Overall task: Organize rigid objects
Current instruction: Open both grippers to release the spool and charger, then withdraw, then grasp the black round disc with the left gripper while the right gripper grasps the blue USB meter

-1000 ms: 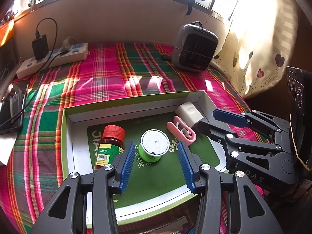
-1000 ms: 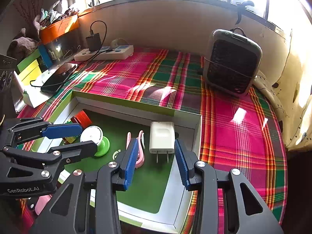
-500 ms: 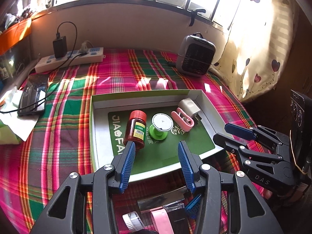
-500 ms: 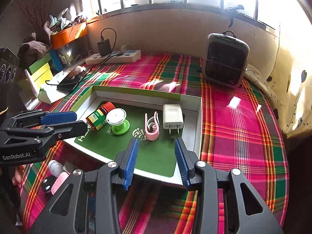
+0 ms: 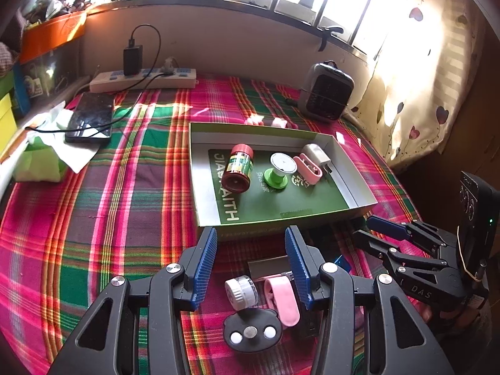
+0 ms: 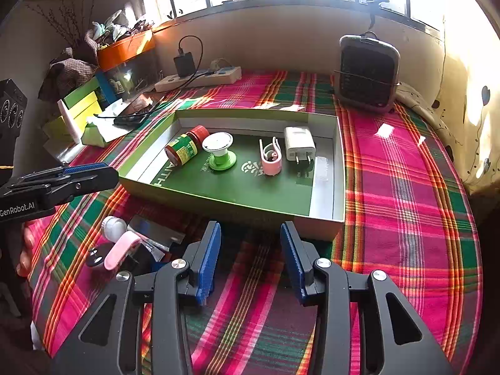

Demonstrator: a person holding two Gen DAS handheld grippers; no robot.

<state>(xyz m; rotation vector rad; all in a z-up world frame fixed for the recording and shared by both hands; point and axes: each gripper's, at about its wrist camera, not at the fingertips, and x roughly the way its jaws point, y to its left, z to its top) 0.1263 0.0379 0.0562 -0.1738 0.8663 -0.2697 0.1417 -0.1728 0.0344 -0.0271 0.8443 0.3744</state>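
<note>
1. Plaid tablecloth point(image 5: 103, 218) under a sunlit window; green box tray point(image 5: 359, 207) sits mid-table, with a heater and power strip behind it.
2. Tray holds four items: red-capped bottle point(image 5: 239, 168) lying on its side, green spool point(image 5: 278, 172), pink clip point(image 5: 307, 167), white charger point(image 5: 315, 153) (all in a row, near the far wall).
3. Change: a second ago both grippers were over the tray; both have pulled back toward the near table edge. Charger is down in the tray.
4. Left gripper point(image 5: 250, 265): fingers spread, nothing between them, now above the loose pile.
5. Right gripper point(image 6: 250, 257): jaws have just been opening slightly, nothing between them, over bare cloth.
6. Remaining in front of the tray: white jar point(image 5: 240, 290), pink holder point(image 5: 282, 300), black round piece point(image 5: 251, 331), plus darker bits I can't identify.
7. Read: one placement done, next pick likely from this pile.
</note>
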